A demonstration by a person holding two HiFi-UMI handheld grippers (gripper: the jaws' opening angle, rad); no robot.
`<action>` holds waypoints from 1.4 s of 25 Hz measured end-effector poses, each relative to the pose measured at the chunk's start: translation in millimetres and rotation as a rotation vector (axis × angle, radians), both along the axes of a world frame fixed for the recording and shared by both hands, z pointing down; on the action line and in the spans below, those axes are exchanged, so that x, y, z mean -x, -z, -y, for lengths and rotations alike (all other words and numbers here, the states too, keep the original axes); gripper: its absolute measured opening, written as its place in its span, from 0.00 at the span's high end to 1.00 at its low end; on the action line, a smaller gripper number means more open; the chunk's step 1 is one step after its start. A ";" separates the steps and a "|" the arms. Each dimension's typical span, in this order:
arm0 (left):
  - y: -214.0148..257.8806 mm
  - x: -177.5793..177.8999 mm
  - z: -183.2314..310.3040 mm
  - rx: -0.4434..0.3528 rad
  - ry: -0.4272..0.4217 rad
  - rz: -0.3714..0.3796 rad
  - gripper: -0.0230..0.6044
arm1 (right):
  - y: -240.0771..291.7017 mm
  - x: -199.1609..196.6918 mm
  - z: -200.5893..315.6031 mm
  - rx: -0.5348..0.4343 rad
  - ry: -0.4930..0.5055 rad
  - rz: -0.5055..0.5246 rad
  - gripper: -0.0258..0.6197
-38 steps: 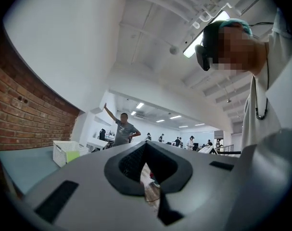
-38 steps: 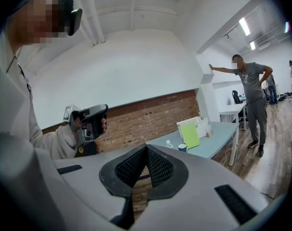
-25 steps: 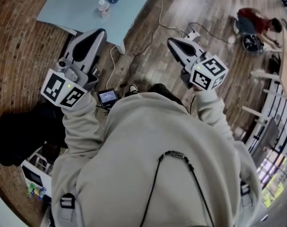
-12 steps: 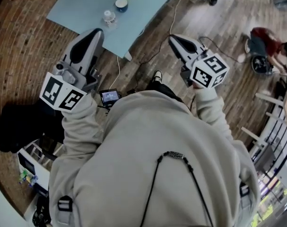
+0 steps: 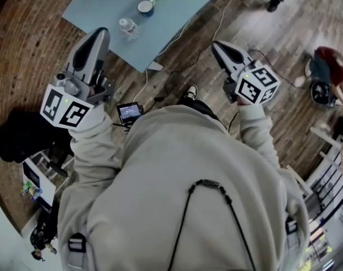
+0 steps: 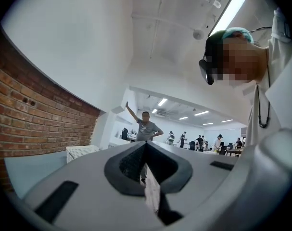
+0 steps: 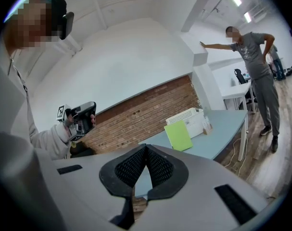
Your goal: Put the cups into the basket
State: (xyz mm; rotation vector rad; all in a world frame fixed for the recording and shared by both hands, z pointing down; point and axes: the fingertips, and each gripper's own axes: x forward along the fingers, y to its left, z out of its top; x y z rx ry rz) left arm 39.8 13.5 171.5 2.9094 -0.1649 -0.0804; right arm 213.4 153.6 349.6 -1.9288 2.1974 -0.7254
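Both arms were held forward and about level, the left hand-held gripper (image 5: 98, 35) and right hand-held gripper (image 5: 217, 45) each closed tight on nothing. The cup (image 5: 145, 7) stood on the blue surface (image 5: 103, 4) ahead, which also bore a white basket (image 7: 186, 118). A wooden floor (image 5: 284, 44) and a brick wall (image 6: 30, 124) lay around it.

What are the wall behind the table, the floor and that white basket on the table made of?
Wall: bare red-brown brick, matte; staggered courses with pale mortar lines show.
Floor: wood planks or wood-look laminate with a slight sheen; long narrow boards with grain.
Basket: probably white moulded plastic, judging by its perforated sides; too small to be sure.
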 end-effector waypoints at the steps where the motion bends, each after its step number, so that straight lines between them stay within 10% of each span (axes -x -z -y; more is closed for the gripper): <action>1: 0.7 -5.0 0.1 -0.008 0.013 0.012 0.97 | -4.1 -3.9 0.1 0.000 0.010 0.016 0.94; 13: 6.9 -22.2 24.1 -0.057 0.168 0.044 0.97 | -20.5 -23.8 12.9 -0.019 0.068 0.086 0.94; 24: 11.7 -60.7 76.8 -0.049 0.086 -0.053 0.97 | 3.5 -70.3 38.9 -0.020 -0.042 0.018 0.94; 35: 5.6 -43.9 145.3 -0.040 0.008 -0.055 0.97 | 31.3 -25.0 152.8 -0.005 0.091 -0.111 0.94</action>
